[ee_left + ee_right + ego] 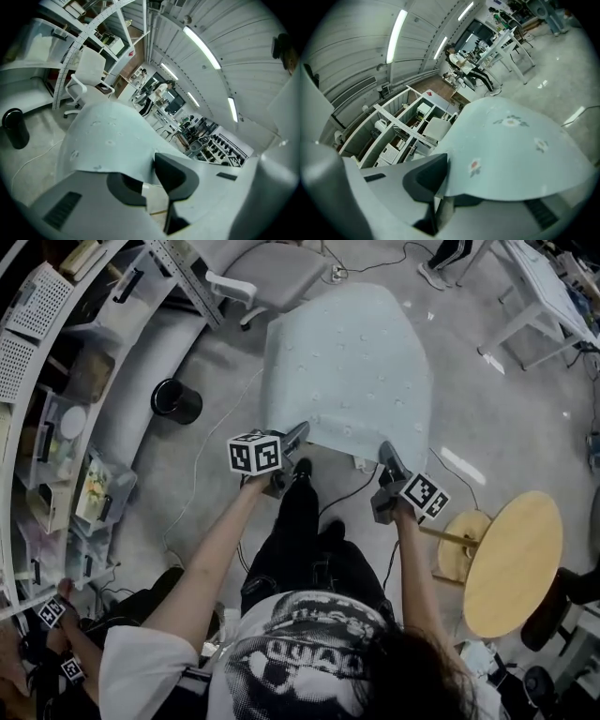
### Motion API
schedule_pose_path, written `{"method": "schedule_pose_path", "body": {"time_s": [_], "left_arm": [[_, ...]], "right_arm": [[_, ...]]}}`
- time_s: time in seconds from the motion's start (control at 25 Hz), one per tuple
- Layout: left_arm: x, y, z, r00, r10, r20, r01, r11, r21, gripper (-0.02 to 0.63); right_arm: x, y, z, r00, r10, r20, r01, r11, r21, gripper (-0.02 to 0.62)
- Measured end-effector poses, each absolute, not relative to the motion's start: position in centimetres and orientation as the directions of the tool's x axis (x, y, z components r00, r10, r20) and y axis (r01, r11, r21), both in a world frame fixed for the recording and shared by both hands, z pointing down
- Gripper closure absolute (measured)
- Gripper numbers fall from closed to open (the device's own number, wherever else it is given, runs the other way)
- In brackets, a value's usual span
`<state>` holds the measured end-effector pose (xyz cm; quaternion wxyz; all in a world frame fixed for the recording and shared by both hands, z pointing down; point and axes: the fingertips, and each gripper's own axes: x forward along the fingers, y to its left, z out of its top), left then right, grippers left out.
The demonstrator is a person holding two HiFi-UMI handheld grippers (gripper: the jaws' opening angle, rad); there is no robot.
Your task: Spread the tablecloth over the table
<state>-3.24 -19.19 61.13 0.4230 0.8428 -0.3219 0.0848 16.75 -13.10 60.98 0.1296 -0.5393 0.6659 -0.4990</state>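
I hold the tablecloth (pixel 347 362) by its near edge, one corner in each gripper. In the head view it fills the upper middle of the frame, a pale blue-green sheet sprinkled with small flowers, domed up and sloping away from me. I cannot tell what lies under it.

My left gripper (pixel 298 434) is at the cloth's lower left corner, just above its marker cube (pixel 255 454). In the left gripper view my jaws (pixel 150 176) stand only a little apart, and the cloth's edge (pixel 108 140) runs in between the two dark pads (pixel 176 176), pinched there. A strip of floor shows in the gap below the pinch.

My right gripper (pixel 386 451) is at the lower right corner, with its marker cube (pixel 425 495) just below it. In the right gripper view the jaws (pixel 443 192) are likewise nearly together on the hem. One dark pad (pixel 426 180) shows at the left, while the cloth (pixel 515 150) drapes over the other jaw and covers most of it.

A round wooden table (pixel 514 563) stands at the lower right of the head view, well apart from the cloth and bare. A black bin (pixel 176 401) sits on the floor left of the cloth, an office chair (pixel 272 277) stands beyond it at the top, and shelves (pixel 56 381) curve down the left edge.
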Motion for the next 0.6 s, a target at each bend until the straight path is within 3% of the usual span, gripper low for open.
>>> {"method": "schedule_pose_path", "body": {"time_s": [0.36, 0.6], "left_arm": [[-3.3, -18.0, 68.2, 0.705, -0.406, 0.582, -0.709, -0.407, 0.575, 0.557], [-4.0, -18.2, 72.1, 0.657, -0.399, 0.64, -0.754, -0.33, 0.568, 0.557]], "right_arm": [[15.7, -11.5, 69.1, -0.349, -0.762, 0.546, -0.607, -0.26, -0.751, 0.591], [15.5, -11.8, 72.1, -0.331, -0.757, 0.564, -0.545, -0.334, -0.769, 0.591]]}}
